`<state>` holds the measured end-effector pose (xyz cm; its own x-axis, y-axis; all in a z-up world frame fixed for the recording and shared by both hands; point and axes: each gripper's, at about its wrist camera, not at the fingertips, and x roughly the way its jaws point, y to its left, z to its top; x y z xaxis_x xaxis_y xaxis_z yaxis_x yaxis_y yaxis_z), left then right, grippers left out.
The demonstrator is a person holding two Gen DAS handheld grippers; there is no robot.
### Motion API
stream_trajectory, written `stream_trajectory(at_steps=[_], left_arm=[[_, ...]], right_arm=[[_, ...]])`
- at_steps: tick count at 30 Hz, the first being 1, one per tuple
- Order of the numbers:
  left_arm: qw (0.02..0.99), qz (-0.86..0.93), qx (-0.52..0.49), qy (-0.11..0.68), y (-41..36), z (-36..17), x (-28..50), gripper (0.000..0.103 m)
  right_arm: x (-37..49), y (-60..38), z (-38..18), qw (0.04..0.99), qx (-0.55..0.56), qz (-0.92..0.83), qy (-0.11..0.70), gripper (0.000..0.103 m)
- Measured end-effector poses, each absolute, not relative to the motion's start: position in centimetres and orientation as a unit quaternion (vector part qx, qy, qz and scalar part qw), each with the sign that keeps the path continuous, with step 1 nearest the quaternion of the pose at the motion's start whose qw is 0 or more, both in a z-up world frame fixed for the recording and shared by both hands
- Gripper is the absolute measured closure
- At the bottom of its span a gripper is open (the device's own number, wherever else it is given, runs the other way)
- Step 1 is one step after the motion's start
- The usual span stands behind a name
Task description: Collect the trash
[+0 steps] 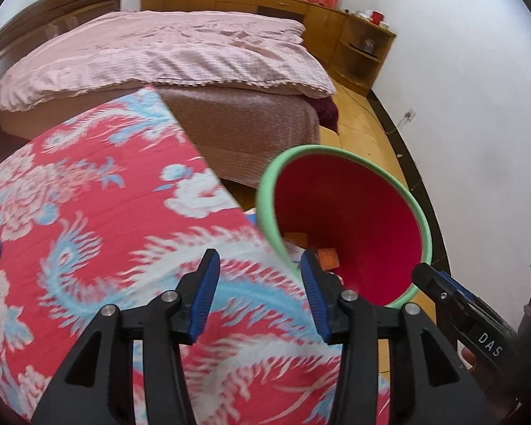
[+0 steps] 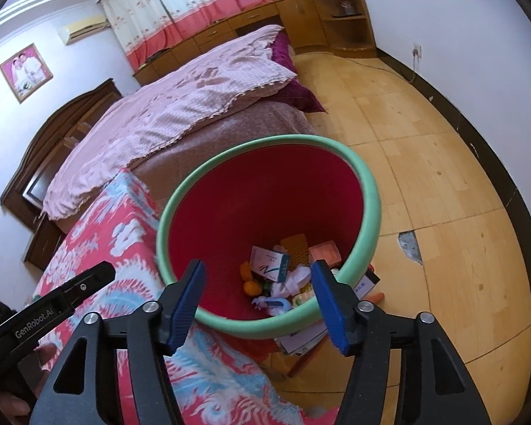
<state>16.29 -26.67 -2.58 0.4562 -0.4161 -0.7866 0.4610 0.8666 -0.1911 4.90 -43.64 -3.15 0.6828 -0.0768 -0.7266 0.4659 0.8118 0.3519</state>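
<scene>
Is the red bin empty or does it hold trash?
Holds trash: the red bin has small boxes, oranges and wrappers on its bottom.

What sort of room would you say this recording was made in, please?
Most likely a home bedroom: a bed with a pink cover and dark wooden headboard, curtains above a run of low wooden cabinets, and a red bin holding collected trash.

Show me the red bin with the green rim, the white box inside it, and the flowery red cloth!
Red bin with green rim (image 2: 366,191), right wrist view, rim.
White box (image 2: 269,261), right wrist view, top face.
Flowery red cloth (image 1: 99,233), left wrist view, middle.
</scene>
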Motion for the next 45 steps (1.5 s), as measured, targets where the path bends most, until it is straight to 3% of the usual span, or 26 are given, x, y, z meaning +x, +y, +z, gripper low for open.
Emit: stream_trajectory(at_steps=[3,7,24,45], left_arm=[[0.860,-0.242,0.016,0.449,-24.8,-2.1,15.8,0.054],[0.869,-0.220,0.005,0.444,-22.4,-1.5,15.5,0.052],[0.900,-0.123,-0.033,0.416,-12.0,1.3,11.0,0.051],[0.922,-0.039,-0.052,0.383,-5.1,3.4,5.1,0.051]], right_arm=[[4.8,-42.5,-2.7,0.882,0.254,-0.150,0.367,0.036],[4.7,-40.4,-1.7,0.890,0.239,-0.138,0.363,0.027],[3.6,-31.7,1.1,0.916,0.179,-0.074,0.352,0.027],[0.6,-25.7,3.3,0.932,0.138,-0.028,0.333,0.027]])
